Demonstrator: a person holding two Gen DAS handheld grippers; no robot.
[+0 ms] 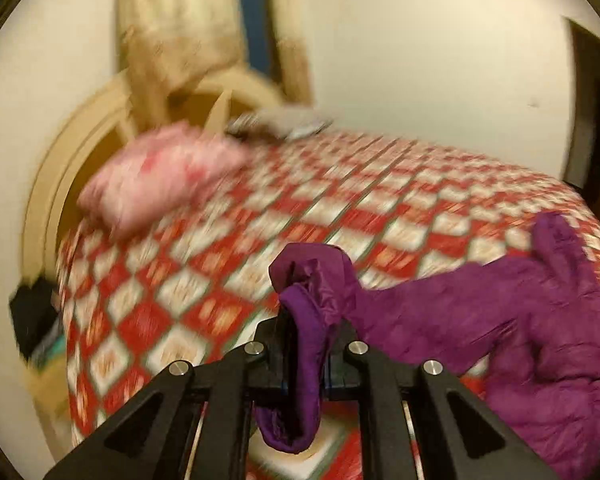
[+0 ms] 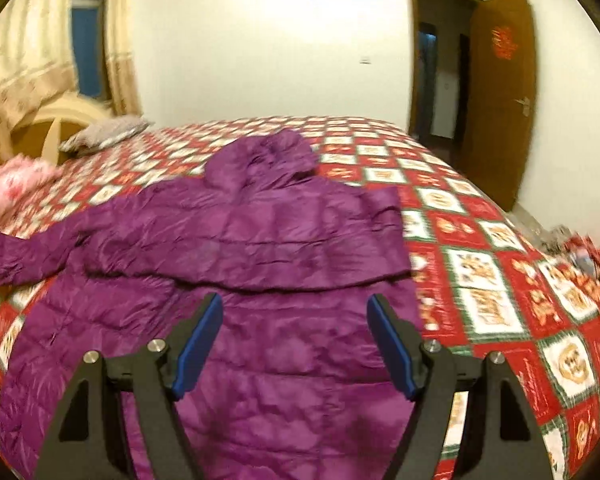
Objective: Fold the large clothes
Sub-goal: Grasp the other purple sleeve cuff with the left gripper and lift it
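One red door decoration (image 2: 504, 42), perhaps lettering.

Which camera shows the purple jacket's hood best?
The right wrist view: the hood lies in full sight above the spread jacket. The left wrist view shows it only blurred at the edge, beyond the sleeve.

Setting: a bedroom in a home. A wide bed (image 2: 480, 240) fills most of both views, covered by a red, white and green checked quilt. A cream wooden headboard (image 2: 60, 116) stands at its far end. A pink pillow (image 1: 160, 176) and a grey pillow (image 2: 108, 132) lie near the headboard. Patterned beige curtains (image 2: 24, 60) hang at a window. A brown wooden door (image 2: 500, 100) stands open in a plain white wall (image 2: 268, 40).
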